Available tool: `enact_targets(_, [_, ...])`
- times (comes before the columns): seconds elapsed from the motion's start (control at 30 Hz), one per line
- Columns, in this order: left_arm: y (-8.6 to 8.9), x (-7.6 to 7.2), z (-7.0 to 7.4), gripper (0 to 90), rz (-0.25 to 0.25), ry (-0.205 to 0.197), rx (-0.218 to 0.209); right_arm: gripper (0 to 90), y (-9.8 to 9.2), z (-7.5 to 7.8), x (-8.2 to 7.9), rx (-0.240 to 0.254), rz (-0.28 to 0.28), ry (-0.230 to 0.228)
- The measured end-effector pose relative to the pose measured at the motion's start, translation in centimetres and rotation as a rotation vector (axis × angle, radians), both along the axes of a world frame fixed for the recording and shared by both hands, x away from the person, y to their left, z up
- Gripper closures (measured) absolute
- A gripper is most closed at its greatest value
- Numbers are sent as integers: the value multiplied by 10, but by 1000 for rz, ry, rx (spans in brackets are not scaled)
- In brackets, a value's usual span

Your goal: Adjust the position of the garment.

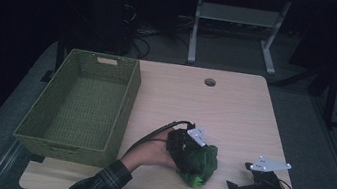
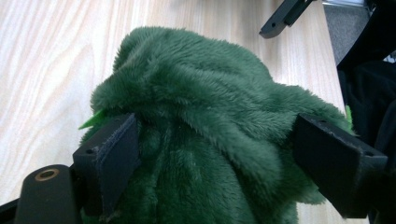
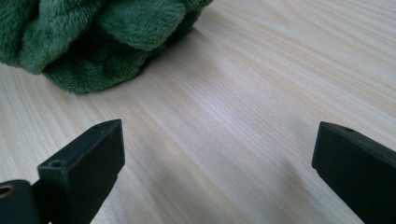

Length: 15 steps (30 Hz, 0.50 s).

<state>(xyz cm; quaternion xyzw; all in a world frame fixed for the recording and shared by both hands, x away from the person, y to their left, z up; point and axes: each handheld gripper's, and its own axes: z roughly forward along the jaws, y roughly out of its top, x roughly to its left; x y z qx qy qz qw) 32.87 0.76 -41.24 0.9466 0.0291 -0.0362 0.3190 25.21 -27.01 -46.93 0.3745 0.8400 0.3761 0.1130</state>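
Near edge: right gripper (image 1: pixel 238 187), jaws spread wide and empty over bare table (image 1: pixel 235 109); left gripper (image 1: pixel 187 150) clasping a green plush toy (image 1: pixel 202 165) resting on the wood, jaws sunk in pile either side. Far left: green woven basket (image 1: pixel 125 113), vacant. Probable destination; squeeze firmly, lift clear of the rim before release.

bare table (image 1: pixel 235 109) lies open right of the basket (image 1: pixel 78 106).

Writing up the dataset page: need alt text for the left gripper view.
A fuzzy green plush toy sits between the left tongs, its fur bulging around both black jaws. Pale wood table lies behind, with a tip of the right tongs at the top edge.
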Motion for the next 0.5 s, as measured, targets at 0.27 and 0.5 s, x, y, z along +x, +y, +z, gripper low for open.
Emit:
enact_targets(0.27, [-5,-5,-11,128,-31,-9,46,23,-1,-2,1,-3,-11,11])
enact_targets(0.5, [-9,-7,-22,126,-43,-18,90,19,-1,-3,2,-9,-15,13])
